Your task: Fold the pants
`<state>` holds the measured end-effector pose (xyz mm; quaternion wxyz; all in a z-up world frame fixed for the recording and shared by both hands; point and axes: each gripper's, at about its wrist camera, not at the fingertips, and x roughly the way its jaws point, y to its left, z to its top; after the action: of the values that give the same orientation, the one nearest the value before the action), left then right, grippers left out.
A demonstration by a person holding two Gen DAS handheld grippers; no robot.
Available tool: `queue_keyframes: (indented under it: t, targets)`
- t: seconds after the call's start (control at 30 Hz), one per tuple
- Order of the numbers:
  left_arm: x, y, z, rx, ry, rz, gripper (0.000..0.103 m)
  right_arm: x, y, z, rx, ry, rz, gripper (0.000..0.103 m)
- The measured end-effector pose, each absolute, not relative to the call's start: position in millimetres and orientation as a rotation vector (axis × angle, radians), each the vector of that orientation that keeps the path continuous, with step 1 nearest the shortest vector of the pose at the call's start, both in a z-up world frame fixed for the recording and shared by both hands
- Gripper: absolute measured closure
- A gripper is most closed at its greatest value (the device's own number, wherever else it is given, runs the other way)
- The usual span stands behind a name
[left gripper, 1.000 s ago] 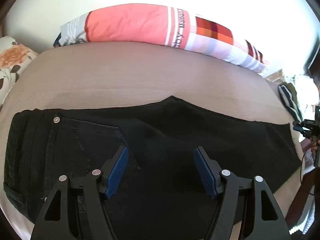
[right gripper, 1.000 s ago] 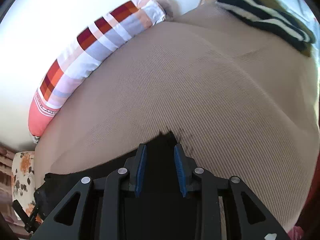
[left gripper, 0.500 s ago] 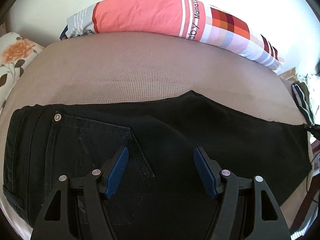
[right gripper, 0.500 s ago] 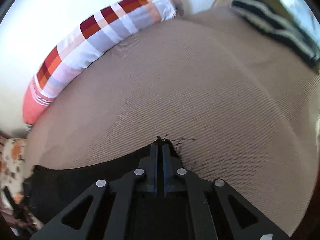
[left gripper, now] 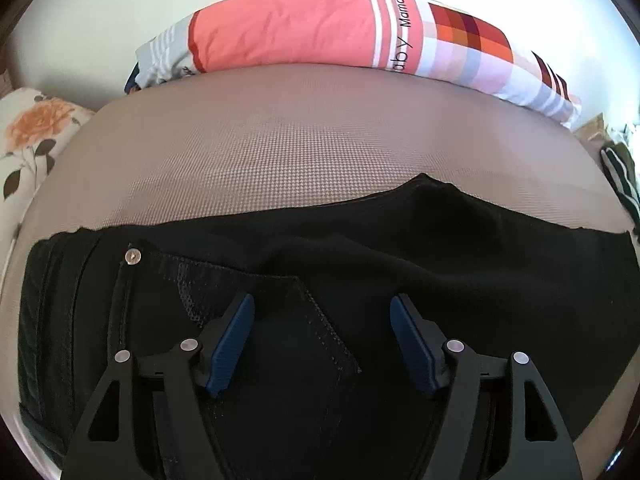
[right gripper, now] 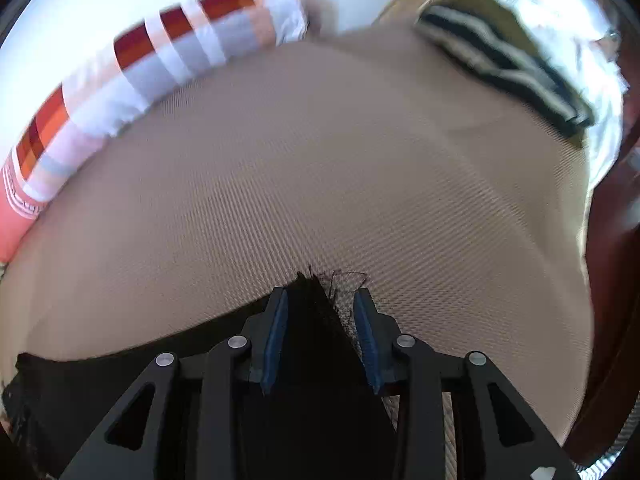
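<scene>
Black pants (left gripper: 400, 248) lie flat across the tan bed cover (left gripper: 280, 148), waistband to the left, leg end to the right. A back pocket and a metal rivet (left gripper: 133, 256) show near the waistband. My left gripper (left gripper: 322, 308) is open and empty, hovering above the pocket area. In the right wrist view my right gripper (right gripper: 320, 300) is open, its blue pads on either side of the frayed hem corner of the pants (right gripper: 312, 304), which lies on the cover (right gripper: 320, 168).
A long pink and checked bolster (left gripper: 340, 32) lies along the far wall, also in the right wrist view (right gripper: 140, 80). A floral pillow (left gripper: 32, 140) is at the left. Striped clothes (right gripper: 504, 64) sit at the bed's far right corner.
My right gripper was shut on the hem corner half a second ago and has opened, letting it go. The left gripper moved a little left and forward over the pocket, still open.
</scene>
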<state>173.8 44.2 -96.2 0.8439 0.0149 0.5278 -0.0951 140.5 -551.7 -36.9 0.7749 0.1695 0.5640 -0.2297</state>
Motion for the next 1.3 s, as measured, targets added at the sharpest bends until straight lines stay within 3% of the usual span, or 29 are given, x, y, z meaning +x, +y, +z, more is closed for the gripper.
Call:
queue_keyframes:
  t: [0.23,0.6,0.97,1.0,1.03,1.17,1.3]
  targets:
    - [171,68,-75,-0.032,1.078,-0.219,0.032,186,-433,-9,0.281,1.197,-0.083,0.07]
    - [157,132,-83,-0.054,1.077,-0.109,0.032,262,-209,-78,0.186,1.373,0.599,0.07]
    - [149,149,-92,-0.069,1.08,-0.144,0.032,283,-130,-125,0.089,1.492,0.834,0.07]
    - [149,148,-92,-0.066,1.079,-0.144,0.032,282,-127,-125,0.088,1.482,0.849,0.079]
    - [149,148,-92,-0.064,1.079,-0.144,0.032,281,-126,-122,0.082,1.463,0.855,0.095]
    - [150,149,-91,-0.08,1.077,-0.146,0.032,282,-119,-107,0.011,1.352,0.795,0.099]
    - [151,146,-90,-0.077,1.079,-0.131,0.032,288,-118,-128,-0.006,1.348,0.721,0.1]
